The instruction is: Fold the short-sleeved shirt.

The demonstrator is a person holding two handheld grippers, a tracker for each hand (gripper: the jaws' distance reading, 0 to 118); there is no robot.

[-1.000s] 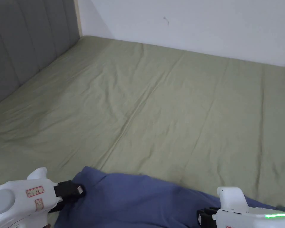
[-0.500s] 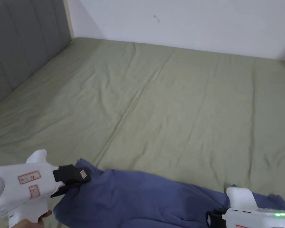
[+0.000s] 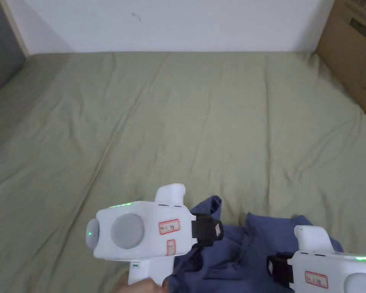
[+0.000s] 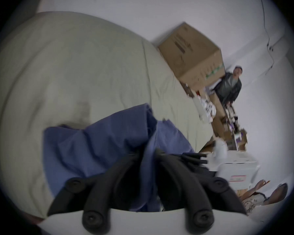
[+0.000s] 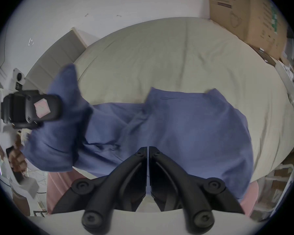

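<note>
A bed covered in a creased olive-green sheet stretches back to a white wall, with a cardboard box leaning at its far right corner. Near the front edge lies the blue shirt, bunched into loose folds. The left hand-held gripper, white with black jaws, is lifted over the shirt's left side, and the jaws seem to pinch a raised flap of the cloth, though the angle makes that hard to confirm. The right hand-held gripper sits low at the shirt's right, its jaws mostly hidden by its own body.
</note>
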